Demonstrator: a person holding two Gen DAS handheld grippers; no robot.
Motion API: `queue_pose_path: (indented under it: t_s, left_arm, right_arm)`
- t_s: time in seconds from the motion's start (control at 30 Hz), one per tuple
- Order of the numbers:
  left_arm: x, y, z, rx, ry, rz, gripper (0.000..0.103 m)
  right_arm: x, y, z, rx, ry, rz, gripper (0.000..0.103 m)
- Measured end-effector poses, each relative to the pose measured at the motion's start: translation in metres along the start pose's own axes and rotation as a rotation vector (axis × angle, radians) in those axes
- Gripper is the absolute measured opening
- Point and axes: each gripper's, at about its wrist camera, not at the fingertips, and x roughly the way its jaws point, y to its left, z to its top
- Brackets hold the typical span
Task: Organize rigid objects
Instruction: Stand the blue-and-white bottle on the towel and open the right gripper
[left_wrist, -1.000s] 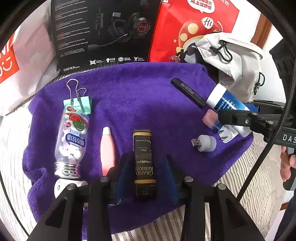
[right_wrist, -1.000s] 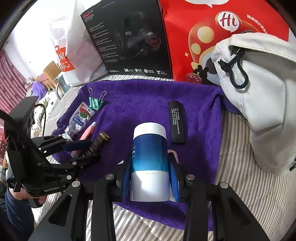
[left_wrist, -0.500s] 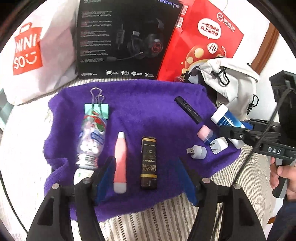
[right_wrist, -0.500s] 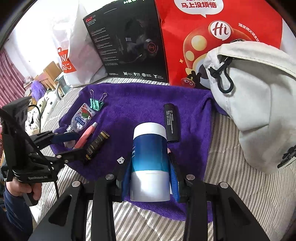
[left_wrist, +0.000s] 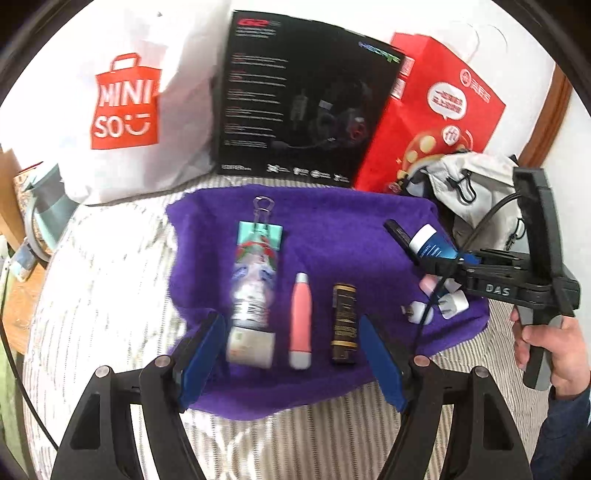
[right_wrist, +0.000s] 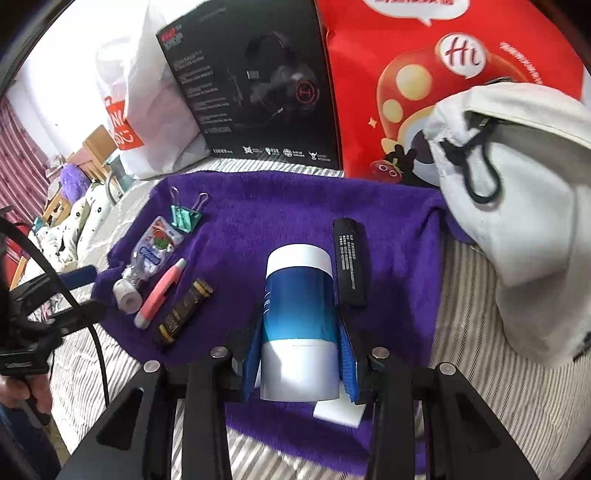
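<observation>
Gripping a blue-and-white tube (right_wrist: 300, 325) between its blue pads, the right gripper (right_wrist: 300, 363) hides most of what lies under it: only a corner of a white block (right_wrist: 341, 414) pokes out beneath the tube, and the tube's near end is cut off by the jaw frame. From the left wrist view that same tube (left_wrist: 430, 245) shows only its white cap and some blue, the rest buried behind the black gripper body and its cable.

The left gripper (left_wrist: 291, 363) stands wide, holding nothing, its pads either side of a row on the purple towel (left_wrist: 332, 236): a clear bottle (left_wrist: 253, 291) of small white pieces, too blurred to read; a pink pen-shaped item (left_wrist: 301, 319); a dark brown lighter-like stick (left_wrist: 344, 323). Past the bottle's far end sits a teal binder clip (left_wrist: 260, 229).

Farther right, small white plug-like pieces (left_wrist: 452, 301) and something pink are partly masked by the right gripper. A black bar (right_wrist: 350, 260) lies just beside the tube.

Behind the towel stand a white shopping bag (left_wrist: 122, 103), a black headset box (left_wrist: 299, 99), a red bag (right_wrist: 443, 74), and a pale drawstring pouch (right_wrist: 517, 206) whose contents cannot be seen.
</observation>
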Motion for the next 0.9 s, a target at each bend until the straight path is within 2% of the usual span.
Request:
queue_pose_path:
  t_s: [0.2,0.5,0.9]
  left_arm:
    - [-0.003,0.017,0.001,-0.036,-0.002,0.001,0.074]
    - [0.0,0.022,-0.005,-0.046,0.008,-0.014,0.074]
    - [0.003,0.022,-0.007,-0.045,0.024,-0.043,0.074]
  right_arm:
    - [0.026,0.009,0.015,-0.028,0.023,-0.033,0.036]
    - [0.056,0.019,0.034,-0.067,0.052,-0.092,0.036]
    - [0.07,0.028,0.04,-0.135,0.085,-0.172,0.036]
